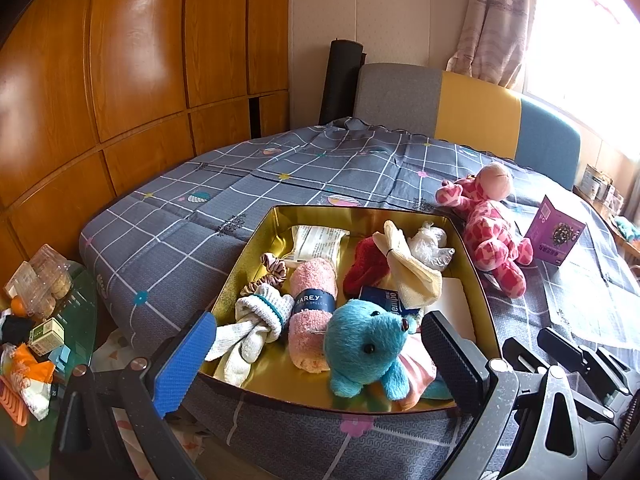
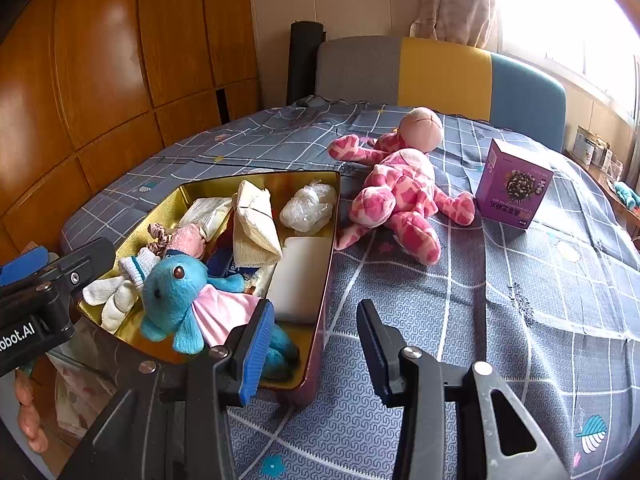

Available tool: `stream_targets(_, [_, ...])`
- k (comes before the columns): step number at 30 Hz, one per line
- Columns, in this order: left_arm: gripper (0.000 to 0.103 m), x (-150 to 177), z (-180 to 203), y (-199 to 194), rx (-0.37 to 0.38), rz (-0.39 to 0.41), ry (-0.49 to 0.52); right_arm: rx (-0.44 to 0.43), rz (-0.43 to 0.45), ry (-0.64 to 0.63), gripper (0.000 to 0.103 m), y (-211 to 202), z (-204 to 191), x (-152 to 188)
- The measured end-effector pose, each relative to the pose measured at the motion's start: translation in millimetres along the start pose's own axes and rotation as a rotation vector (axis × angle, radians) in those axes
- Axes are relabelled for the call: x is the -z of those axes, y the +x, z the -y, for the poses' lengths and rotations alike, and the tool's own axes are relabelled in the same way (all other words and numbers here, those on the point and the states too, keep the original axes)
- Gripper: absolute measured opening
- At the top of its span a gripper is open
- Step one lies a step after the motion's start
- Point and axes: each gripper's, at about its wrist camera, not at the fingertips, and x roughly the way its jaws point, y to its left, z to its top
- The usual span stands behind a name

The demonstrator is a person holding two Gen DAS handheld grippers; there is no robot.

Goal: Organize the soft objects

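Observation:
A gold tin (image 1: 250, 258) (image 2: 208, 189) sits on the bed. It holds a blue plush toy (image 1: 364, 348) (image 2: 172, 292), white socks (image 1: 256, 328), a rolled pink towel (image 1: 312, 304), a scrunchie (image 1: 274, 268), a cream cloth (image 1: 412, 272) and a plastic wad (image 2: 308, 208). A pink spotted plush (image 1: 488, 232) (image 2: 400, 196) lies on the cover just right of the tin. My left gripper (image 1: 320, 360) stands wide open at the tin's near edge, the blue plush between its fingers but untouched. My right gripper (image 2: 316, 344) hovers open beside the tin's right wall, holding nothing.
A purple carton (image 1: 556, 236) (image 2: 512, 184) stands right of the pink plush. A cluttered glass side table (image 1: 76, 320) is left of the bed. The padded headboard (image 1: 472, 108) and a wooden wardrobe (image 1: 140, 80) lie beyond. A hand (image 2: 28, 412) shows at the lower left.

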Motion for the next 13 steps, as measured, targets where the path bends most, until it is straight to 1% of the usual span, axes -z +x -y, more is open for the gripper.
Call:
stream_targets(7, [0.103, 0.1, 1.0, 1.2, -0.003, -0.011, 0.008, 0.002, -0.002, 0.003, 0.043, 0.6, -0.2, 0.4])
stream_targets(10, [0.102, 1.7, -1.3, 1.0, -0.029, -0.002, -0.005, 0.003, -0.005, 0.005, 0.043, 1.3, -0.1, 1.1])
stream_targets(13, [0.103, 1.6, -3.8, 1.6, -0.036, 0.004, -0.008, 0.002, -0.006, 0.014, 0.043, 1.6, 3.7, -0.3])
